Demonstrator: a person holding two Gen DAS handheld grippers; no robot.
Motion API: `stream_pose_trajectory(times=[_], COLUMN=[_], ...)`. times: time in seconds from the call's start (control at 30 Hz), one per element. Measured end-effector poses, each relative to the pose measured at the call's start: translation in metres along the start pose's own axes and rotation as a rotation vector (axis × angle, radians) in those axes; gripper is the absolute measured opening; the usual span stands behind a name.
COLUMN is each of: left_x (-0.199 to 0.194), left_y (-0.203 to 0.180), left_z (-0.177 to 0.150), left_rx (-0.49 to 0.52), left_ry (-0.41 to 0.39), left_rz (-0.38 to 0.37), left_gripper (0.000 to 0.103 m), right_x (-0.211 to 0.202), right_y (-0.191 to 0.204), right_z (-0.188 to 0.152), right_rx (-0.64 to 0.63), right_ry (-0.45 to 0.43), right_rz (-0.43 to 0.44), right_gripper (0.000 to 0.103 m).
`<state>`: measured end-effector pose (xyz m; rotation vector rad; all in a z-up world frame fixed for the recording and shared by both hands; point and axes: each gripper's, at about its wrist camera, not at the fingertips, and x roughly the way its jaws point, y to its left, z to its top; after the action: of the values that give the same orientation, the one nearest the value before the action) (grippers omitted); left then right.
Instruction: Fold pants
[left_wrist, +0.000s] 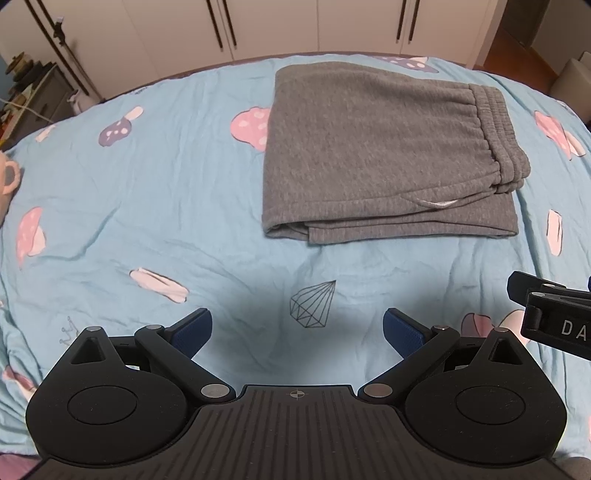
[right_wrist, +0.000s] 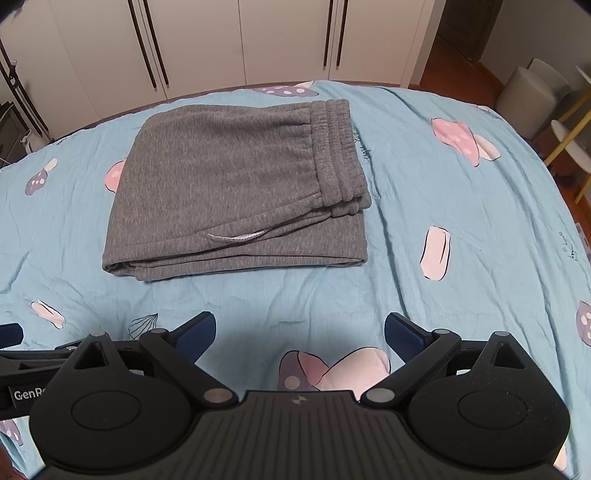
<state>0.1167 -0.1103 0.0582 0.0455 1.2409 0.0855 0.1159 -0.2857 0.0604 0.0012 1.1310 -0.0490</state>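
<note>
Grey pants (left_wrist: 373, 147) folded on the bedsheet (left_wrist: 147, 206)
Neat layered rectangle, elastic waistband rightward, near the far edge; left gripper (left_wrist: 297, 332) and right gripper (right_wrist: 300, 334) spread wide, empty.

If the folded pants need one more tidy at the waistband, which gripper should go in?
Right, probably. The waistband lies on the pants' right side, nearer the right gripper. The left gripper sits farther left. Both are open, touching nothing.

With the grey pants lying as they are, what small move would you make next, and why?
Probably none beyond keeping both grippers back: the pants already lie folded in a compact stack on the bedsheet, and left gripper and right gripper are open, empty.
</note>
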Motion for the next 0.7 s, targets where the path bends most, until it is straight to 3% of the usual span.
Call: stream_pose_trajectory(times=[0.7], left_x=[0.0012], left_y=[-0.0022], left_z=[0.0001], left_rx=[-0.003], left_ry=[0.002], left_rz=[-0.003], left_gripper=[0.102], right_x=[0.0018], right_y=[-0.0014], right_z=[-0.0013], right_rx=[0.003], right_ry=[0.001], right_rz=[0.0], right_gripper=[0.098])
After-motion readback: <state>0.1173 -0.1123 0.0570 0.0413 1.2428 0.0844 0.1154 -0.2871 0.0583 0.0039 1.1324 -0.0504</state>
